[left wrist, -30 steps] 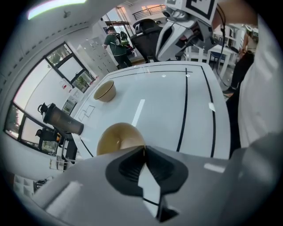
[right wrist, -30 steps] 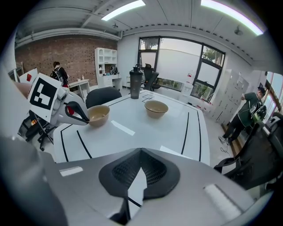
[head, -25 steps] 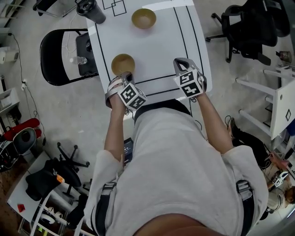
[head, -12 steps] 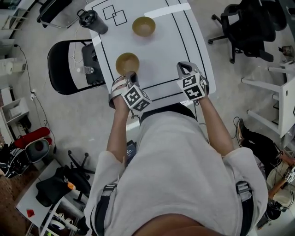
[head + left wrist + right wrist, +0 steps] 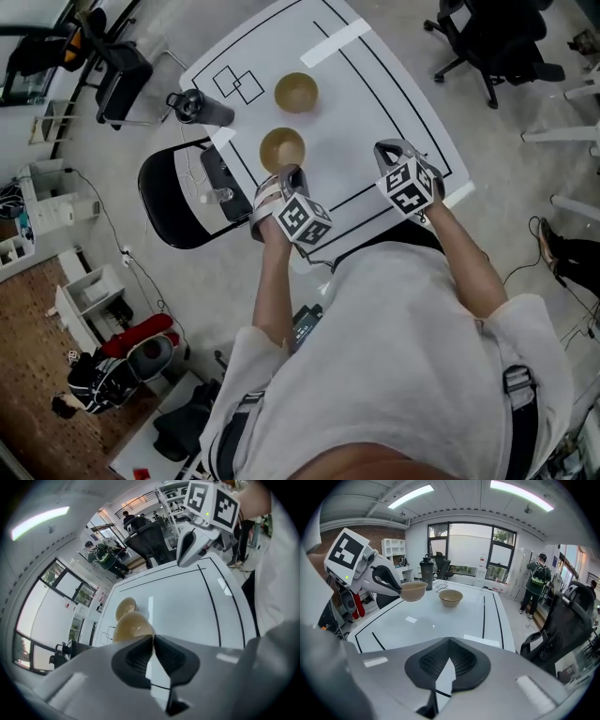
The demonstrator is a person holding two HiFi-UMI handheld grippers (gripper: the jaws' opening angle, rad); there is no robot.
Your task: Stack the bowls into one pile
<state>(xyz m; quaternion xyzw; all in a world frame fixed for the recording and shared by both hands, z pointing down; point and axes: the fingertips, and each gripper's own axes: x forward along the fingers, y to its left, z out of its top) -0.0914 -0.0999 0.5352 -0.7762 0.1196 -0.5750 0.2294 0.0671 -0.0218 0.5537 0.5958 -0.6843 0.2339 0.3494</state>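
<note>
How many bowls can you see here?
2. The near bowl is pinched at its rim by the left gripper, raised off the white table; the far bowl rests on it beyond. None seems hidden.

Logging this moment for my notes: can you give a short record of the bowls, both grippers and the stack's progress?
near bowl: rim pinched in left gripper, apparently raised off the white table
far bowl: upright on the table, apart from the near bowl
right gripper: jaws together, nothing between them
stack: not yet made
</note>
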